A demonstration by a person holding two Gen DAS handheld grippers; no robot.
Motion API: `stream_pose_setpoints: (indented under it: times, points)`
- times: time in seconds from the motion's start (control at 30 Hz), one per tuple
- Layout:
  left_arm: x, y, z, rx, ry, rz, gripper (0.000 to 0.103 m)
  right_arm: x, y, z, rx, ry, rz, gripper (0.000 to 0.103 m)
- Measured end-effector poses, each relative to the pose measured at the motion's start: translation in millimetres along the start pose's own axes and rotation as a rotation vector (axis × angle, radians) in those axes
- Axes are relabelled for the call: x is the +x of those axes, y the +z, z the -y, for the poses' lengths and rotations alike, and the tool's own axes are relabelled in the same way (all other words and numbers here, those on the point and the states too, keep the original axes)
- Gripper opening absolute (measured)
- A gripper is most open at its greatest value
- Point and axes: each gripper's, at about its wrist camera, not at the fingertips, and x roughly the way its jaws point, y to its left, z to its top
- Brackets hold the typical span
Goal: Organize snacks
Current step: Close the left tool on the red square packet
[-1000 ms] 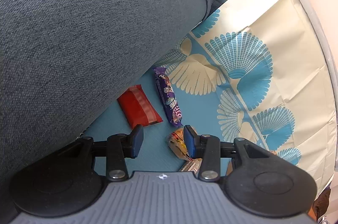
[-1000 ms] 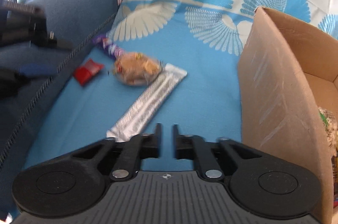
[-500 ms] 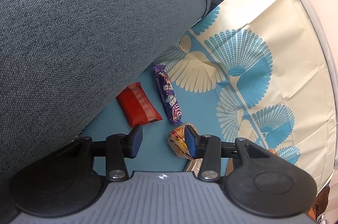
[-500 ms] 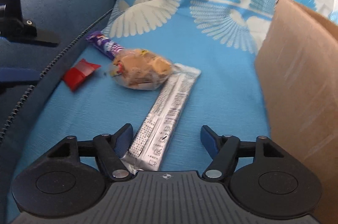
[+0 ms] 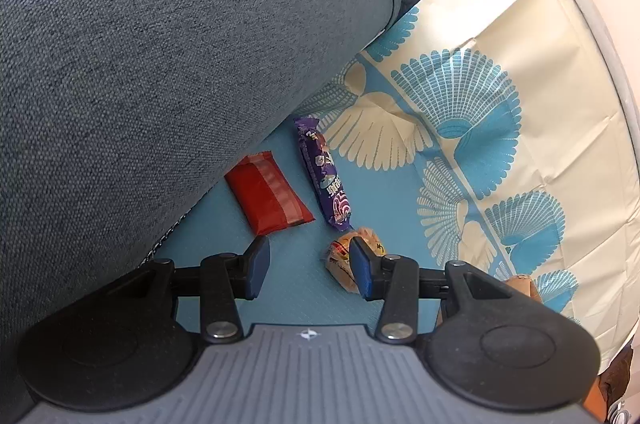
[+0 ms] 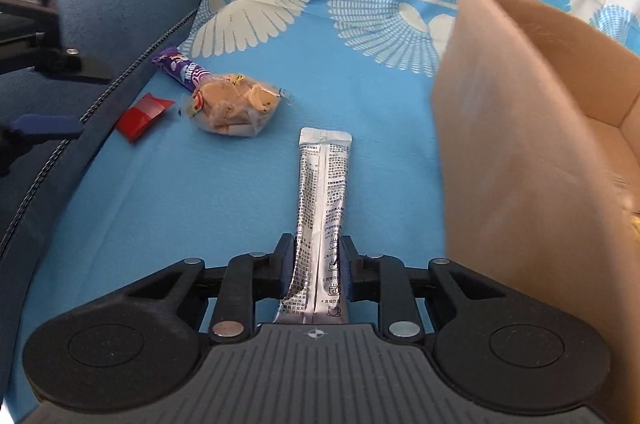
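Blue fan-patterned cloth [image 6: 168, 207] is spread below; a silver sachet [image 6: 322, 207] is clamped, apparently, by the just-closing right gripper [image 6: 316, 262]; left gripper [image 5: 308, 272] is held open.

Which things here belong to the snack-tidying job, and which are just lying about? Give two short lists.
Part of the job:
- silver sachet, gripped in the right claw, whose jaws have just closed
- clear cookie bag
- purple bar
- red packet
- cardboard box
- left claw, open, holding nothing

Just lying about:
- blue cushion
- fan-patterned cloth
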Motion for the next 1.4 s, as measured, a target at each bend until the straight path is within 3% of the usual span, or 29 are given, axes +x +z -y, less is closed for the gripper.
stream_pose_setpoints:
  times: [0.13,0.23,0.3,0.47,0.6,0.73,0.87,1.0,1.13,1.23,1.33,1.4]
  points:
    - [3,-1,-2,-0.043,0.004,-0.006,0.05,-21,-25,0,-0.048,0.031,0.004,0.025]
    - [8,-2,-3,-0.078,0.003,-0.008,0.051,-31,-45,-5,-0.083,0.078,0.057,0.025]
    - [11,-2,-1,-0.088,0.002,0.002,0.052,-28,-57,-7,-0.1,0.082,0.029,0.028]
    - [22,0,2,-0.132,0.017,0.034,0.06,-28,-51,-7,-0.062,0.112,0.032,0.038]
    - [33,3,0,-0.208,0.047,0.056,0.065,-21,-50,-7,-0.049,0.113,0.018,0.038]
    - [46,9,4,-0.234,0.104,0.088,0.068,-19,-47,-11,-0.073,0.114,0.027,0.027]
    - [62,12,15,-0.184,0.21,0.119,0.069,-18,-46,-12,-0.079,0.117,0.031,0.026]
    - [83,12,23,-0.116,0.321,0.088,0.069,-17,-44,-10,-0.066,0.13,0.028,0.026]
    - [94,8,38,0.014,0.41,0.104,0.067,-17,-43,-6,-0.043,0.145,0.02,0.026]
    - [96,5,42,0.081,0.445,0.1,0.059,-17,-44,-4,-0.044,0.146,0.021,0.026]
    - [92,5,40,0.109,0.445,0.089,0.048,-18,-45,-4,-0.048,0.143,0.023,0.026]
    - [86,6,37,0.112,0.428,0.074,0.046,-19,-46,-5,-0.048,0.139,0.026,0.026]
